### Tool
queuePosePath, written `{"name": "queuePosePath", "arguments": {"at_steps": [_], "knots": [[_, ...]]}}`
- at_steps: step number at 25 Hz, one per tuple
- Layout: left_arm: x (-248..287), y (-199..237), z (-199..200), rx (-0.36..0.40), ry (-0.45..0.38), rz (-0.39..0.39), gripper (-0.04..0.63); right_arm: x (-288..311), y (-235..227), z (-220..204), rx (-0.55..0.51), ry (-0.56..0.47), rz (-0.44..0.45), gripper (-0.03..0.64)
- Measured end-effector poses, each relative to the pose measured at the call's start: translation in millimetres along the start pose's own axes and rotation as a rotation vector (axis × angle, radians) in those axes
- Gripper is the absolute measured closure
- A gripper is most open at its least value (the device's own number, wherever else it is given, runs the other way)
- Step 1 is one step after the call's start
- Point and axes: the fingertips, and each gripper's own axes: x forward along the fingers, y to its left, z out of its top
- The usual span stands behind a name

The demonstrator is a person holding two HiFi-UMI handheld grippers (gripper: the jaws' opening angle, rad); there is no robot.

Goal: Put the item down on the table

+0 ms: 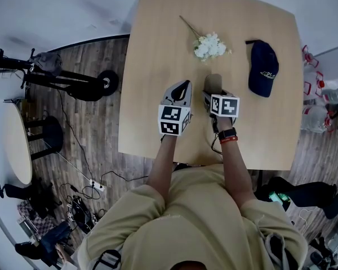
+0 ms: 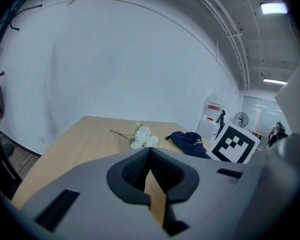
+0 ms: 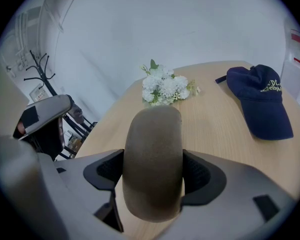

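Note:
A tan-brown, rounded, felt-like item [image 3: 153, 164] stands upright between the jaws of my right gripper [image 3: 153, 173], which is shut on it. In the head view the item [image 1: 213, 84] pokes forward from the right gripper [image 1: 214, 96] above the near middle of the wooden table [image 1: 149, 100]. Whether it touches the tabletop I cannot tell. My left gripper [image 1: 183, 86] hovers just to its left. In its own view the left gripper [image 2: 150, 156] has its jaws pressed together with nothing between them.
White flowers [image 1: 209, 45] lie at the table's far middle and a navy cap [image 1: 263, 67] at the far right; both show ahead in the gripper views [image 3: 165, 88] [image 3: 261, 100]. A scooter [image 1: 73, 83] and a round table [image 1: 16, 144] stand on the floor at left.

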Motion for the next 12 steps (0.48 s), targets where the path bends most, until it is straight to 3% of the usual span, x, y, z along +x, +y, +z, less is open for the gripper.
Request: {"name": "queuePosePath", "arguments": {"at_steps": [12], "knots": [[-1.4, -1.0, -5.9, 0.008, 0.014, -0.013, 0.572, 12.9, -3.0, -15.8, 0.009, 0.049, -0.025, 0.247]]}}
